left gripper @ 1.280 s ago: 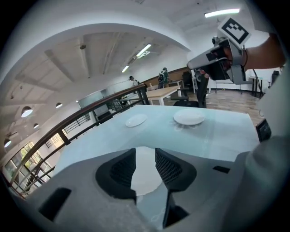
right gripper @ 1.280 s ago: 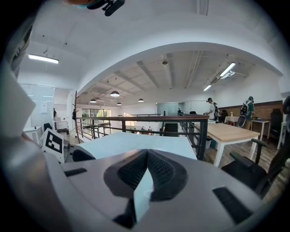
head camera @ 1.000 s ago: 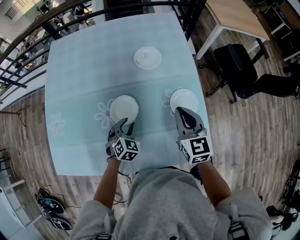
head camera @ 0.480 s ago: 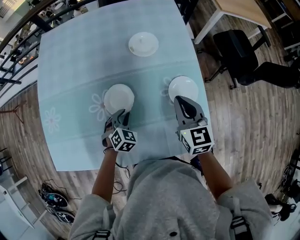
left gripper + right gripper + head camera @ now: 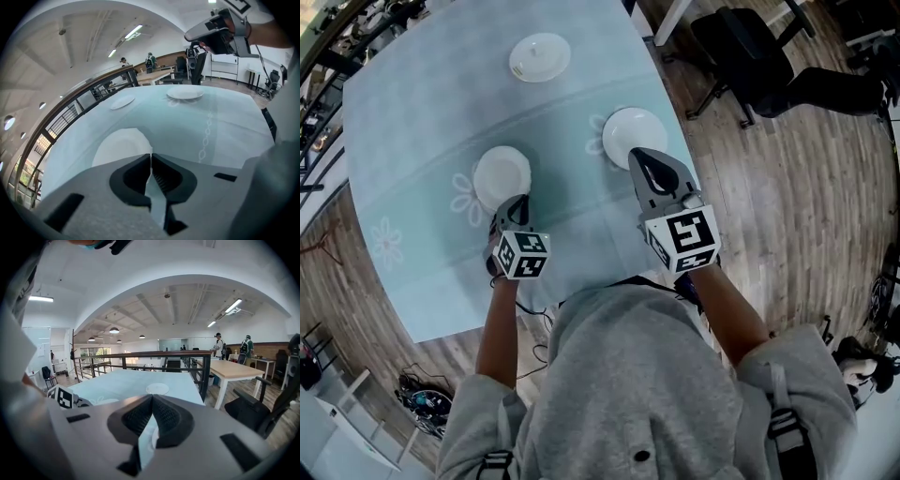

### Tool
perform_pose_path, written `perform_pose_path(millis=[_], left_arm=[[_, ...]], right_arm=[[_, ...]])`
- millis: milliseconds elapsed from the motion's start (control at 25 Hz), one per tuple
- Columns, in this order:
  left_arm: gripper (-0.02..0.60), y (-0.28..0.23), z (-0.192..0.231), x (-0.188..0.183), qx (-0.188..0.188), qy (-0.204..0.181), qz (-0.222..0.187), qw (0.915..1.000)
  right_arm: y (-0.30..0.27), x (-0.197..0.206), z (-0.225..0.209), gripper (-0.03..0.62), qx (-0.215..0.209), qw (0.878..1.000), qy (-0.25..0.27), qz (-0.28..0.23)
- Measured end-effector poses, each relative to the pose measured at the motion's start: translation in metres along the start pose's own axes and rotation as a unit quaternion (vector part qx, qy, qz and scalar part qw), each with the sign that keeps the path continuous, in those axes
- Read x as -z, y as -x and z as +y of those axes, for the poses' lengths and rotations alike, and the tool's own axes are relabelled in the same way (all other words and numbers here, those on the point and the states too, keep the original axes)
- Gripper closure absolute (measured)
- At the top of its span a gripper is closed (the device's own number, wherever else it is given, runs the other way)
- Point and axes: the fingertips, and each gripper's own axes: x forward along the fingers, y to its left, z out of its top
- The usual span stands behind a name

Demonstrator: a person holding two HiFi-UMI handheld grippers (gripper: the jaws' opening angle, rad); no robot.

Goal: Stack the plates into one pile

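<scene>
Three white plates lie on the pale blue table (image 5: 412, 122). The left plate (image 5: 502, 176) (image 5: 117, 147) is just ahead of my left gripper (image 5: 513, 203) (image 5: 151, 155). Its jaws are closing, and the tips meet on that plate's near rim. The right plate (image 5: 633, 136) (image 5: 185, 93) has my right gripper (image 5: 638, 156) (image 5: 151, 397) over its near edge, shut, with nothing in it. The far plate (image 5: 540, 56) (image 5: 157, 388) (image 5: 122, 101) stands alone near the table's far side.
A black office chair (image 5: 741, 52) stands on the wooden floor to the right of the table. A dark railing (image 5: 140, 357) runs past the table's far side, with a wooden desk (image 5: 234, 366) beyond. Shoes (image 5: 427, 403) lie on the floor at the near left.
The left gripper's jaws have gone from wide open to nearly together at the left plate's rim. The right gripper has kept shut beside the right plate. The head camera has swung.
</scene>
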Motion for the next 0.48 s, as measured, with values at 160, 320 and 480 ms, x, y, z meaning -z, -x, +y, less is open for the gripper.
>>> perform_pose_path(millis=[160, 320, 480], left_arm=[[0.555, 0.015, 0.015, -0.019, -0.025, 0.027, -0.030, 0.9989], [0.557, 0.028, 0.036, -0.041, -0.059, 0.035, -0.061, 0.9958], [0.557, 0.040, 0.053, -0.065, -0.095, 0.028, -0.090, 0.9910]], right_arm=[[0.011, -0.008, -0.002, 0.568, 0.005, 1.000, -0.001, -0.014], [0.022, -0.015, -0.007, 0.568, 0.011, 1.000, 0.000, -0.027], [0.033, -0.015, -0.015, 0.568, 0.017, 0.999, 0.002, -0.036]])
